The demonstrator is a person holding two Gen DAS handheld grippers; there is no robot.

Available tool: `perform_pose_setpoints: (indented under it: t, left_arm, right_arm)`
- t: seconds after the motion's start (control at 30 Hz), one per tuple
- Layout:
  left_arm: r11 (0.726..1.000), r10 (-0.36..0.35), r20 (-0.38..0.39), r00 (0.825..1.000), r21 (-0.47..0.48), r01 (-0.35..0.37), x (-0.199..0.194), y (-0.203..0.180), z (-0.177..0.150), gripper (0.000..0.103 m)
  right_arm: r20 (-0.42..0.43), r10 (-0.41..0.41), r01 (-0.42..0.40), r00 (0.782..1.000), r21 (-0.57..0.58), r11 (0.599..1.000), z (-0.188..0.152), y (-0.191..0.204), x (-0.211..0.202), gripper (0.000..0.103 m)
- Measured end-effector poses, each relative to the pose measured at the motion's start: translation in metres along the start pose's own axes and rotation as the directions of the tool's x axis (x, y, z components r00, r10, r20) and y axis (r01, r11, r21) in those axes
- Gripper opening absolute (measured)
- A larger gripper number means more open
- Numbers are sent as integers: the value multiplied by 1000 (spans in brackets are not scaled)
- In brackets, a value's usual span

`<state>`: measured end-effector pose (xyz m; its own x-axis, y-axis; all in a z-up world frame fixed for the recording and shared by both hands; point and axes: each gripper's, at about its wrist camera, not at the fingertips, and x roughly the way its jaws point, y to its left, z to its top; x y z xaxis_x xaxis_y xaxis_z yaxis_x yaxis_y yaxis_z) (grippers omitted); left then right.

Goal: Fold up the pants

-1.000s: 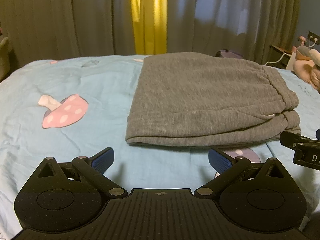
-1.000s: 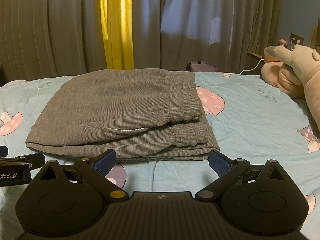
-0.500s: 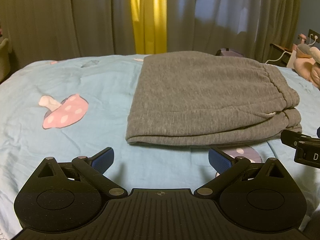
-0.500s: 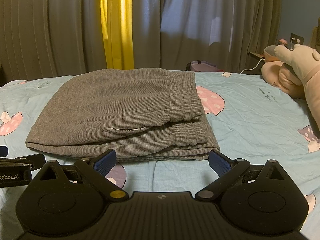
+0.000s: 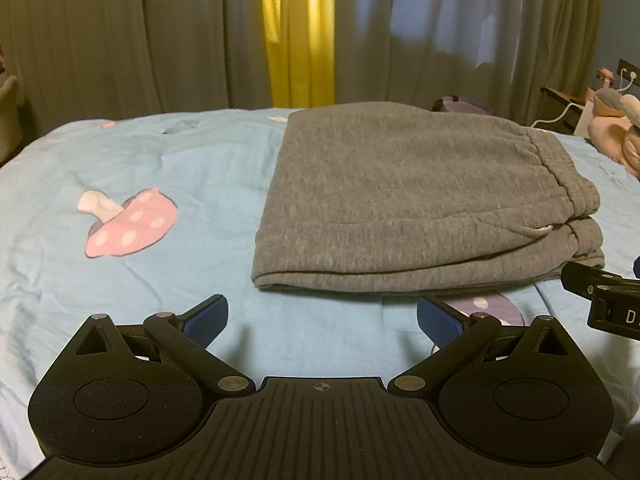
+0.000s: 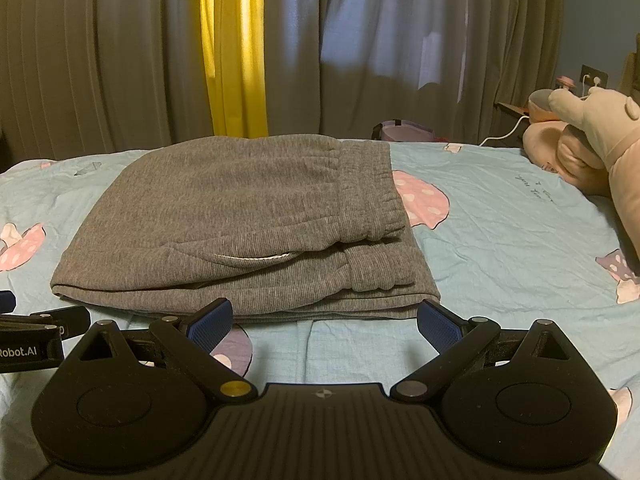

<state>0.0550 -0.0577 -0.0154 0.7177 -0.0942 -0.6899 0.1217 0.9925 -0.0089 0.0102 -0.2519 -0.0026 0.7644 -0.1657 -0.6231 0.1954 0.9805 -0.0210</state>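
The grey pants (image 5: 400,200) lie folded in a flat stack on the light blue bed sheet (image 5: 160,280), with the elastic waistband on the right side; they also show in the right wrist view (image 6: 240,232). My left gripper (image 5: 322,318) is open and empty, just in front of the stack's near left corner. My right gripper (image 6: 324,320) is open and empty, just in front of the stack's near right edge. Each gripper's side shows at the edge of the other's view.
The sheet has pink mushroom prints (image 5: 128,224). A plush toy (image 6: 592,148) lies on the bed at the far right. Grey and yellow curtains (image 6: 236,48) hang behind the bed. A small bag (image 6: 404,130) sits past the bed's far edge.
The left wrist view has shifted slightly, so the pants sit a little lower in it. The right gripper and the pants have not visibly moved.
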Motion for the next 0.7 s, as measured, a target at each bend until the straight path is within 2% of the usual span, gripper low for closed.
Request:
perform_pose_setpoints:
  t: [0.7]
  left_arm:
    - [1000, -3, -1, 1000, -13, 3, 0, 1, 1, 103]
  right_arm:
    - [-5, -1, 1, 1000, -5, 1000, 0, 1, 2, 99]
